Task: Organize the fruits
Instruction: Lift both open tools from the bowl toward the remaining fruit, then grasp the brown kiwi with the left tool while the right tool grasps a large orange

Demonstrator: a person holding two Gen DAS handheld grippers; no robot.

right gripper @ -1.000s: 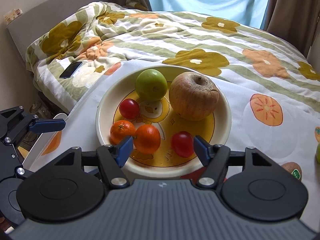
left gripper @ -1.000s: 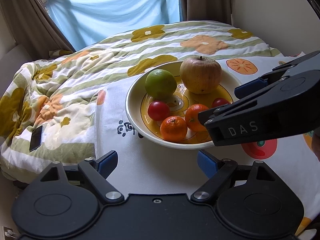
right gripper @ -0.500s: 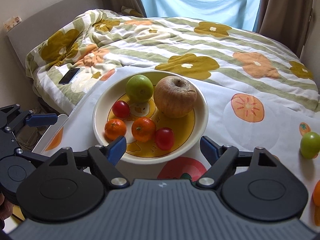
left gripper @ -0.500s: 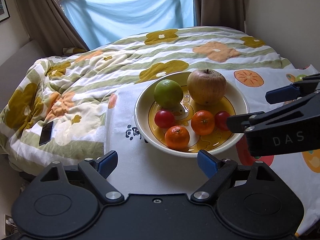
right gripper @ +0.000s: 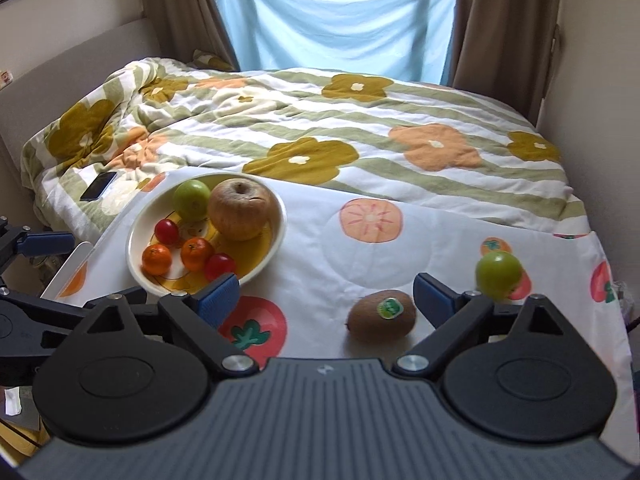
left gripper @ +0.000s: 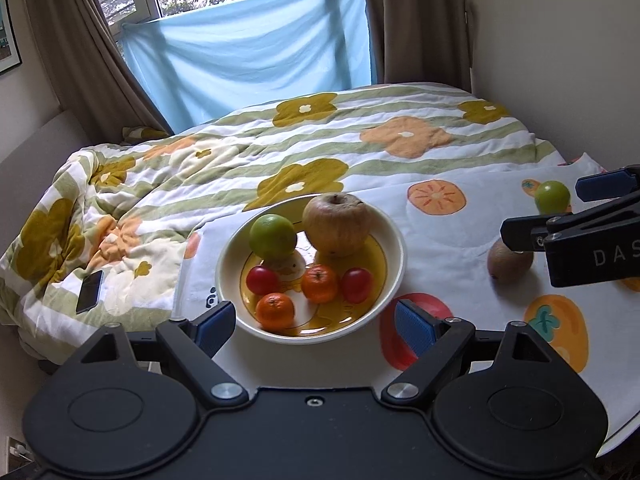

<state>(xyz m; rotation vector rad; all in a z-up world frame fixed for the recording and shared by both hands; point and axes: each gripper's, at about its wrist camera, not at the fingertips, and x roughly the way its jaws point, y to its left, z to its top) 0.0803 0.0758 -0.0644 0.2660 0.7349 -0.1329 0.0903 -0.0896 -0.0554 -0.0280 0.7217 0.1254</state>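
Right wrist view: right gripper [right gripper: 326,298] jaws spread wide, empty; kiwi [right gripper: 381,315] lies on the cloth between them. Left gripper [left gripper: 314,322] likewise parted, bowl [left gripper: 390,236] just ahead.

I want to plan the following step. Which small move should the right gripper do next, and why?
Probably lower the right gripper onto the kiwi and close on it. The gripper is open and empty, and the kiwi lies on the cloth between its fingers, outside the bowl where most fruits already sit. The green fruit can follow.
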